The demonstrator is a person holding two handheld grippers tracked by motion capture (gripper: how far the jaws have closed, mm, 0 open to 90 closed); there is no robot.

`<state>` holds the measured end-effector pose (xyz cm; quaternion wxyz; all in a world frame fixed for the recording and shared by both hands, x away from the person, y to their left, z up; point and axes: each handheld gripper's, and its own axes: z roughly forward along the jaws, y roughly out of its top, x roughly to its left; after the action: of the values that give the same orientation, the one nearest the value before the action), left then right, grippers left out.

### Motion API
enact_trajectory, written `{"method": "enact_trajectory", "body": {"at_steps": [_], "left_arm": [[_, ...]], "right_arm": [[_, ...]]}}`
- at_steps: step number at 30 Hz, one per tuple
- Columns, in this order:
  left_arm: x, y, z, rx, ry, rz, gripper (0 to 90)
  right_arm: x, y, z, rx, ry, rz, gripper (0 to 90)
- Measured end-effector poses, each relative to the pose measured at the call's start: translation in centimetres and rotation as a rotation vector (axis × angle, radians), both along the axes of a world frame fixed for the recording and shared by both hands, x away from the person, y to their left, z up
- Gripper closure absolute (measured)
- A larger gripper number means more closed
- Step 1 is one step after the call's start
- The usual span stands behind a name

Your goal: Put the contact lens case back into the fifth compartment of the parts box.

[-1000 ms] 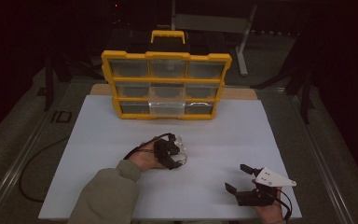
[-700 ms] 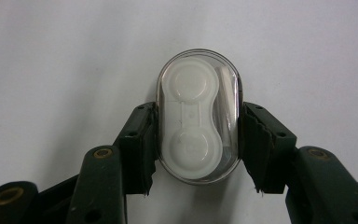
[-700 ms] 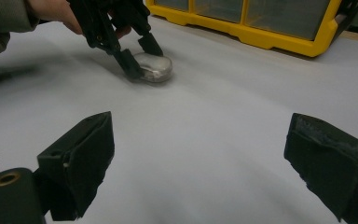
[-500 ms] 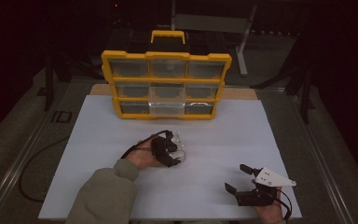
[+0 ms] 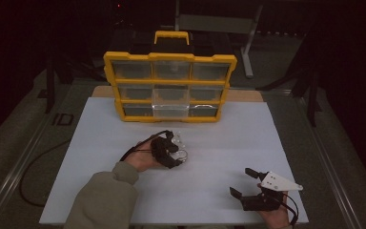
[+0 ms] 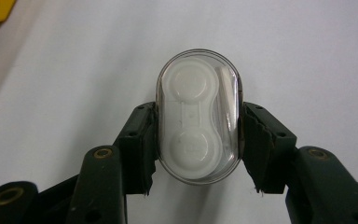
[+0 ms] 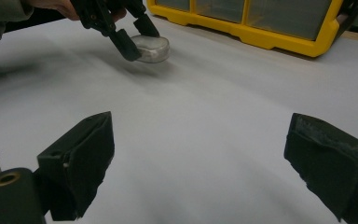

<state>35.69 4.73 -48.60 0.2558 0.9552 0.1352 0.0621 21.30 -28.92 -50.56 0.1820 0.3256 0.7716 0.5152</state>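
- High view: left tool (image 5: 177, 153) pinches the clear oval case (image 5: 181, 148) mid-desk (image 5: 100, 143), near side of the yellow organizer (image 5: 169, 86); right tool (image 5: 249, 185) spread, idle at the near right.
- Left gripper view: pads (image 6: 147, 140) grip only the case's (image 6: 198, 122) smooth curved sides, so it could squirt out if squeezed or swung.
- Right gripper view: case (image 7: 151, 49) looks just above the desk; a drop would be short.
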Motion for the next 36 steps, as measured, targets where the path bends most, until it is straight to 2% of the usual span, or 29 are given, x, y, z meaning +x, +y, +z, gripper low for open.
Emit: {"method": "enact_trajectory", "body": {"at_steps": [36], "left_arm": [[0.1, 1.5, 2.9, -0.014, -0.009, -0.005, 49.2]], "right_arm": [[0.0, 0.0, 0.0, 0.001, 0.002, 0.004, 8.5]]}}
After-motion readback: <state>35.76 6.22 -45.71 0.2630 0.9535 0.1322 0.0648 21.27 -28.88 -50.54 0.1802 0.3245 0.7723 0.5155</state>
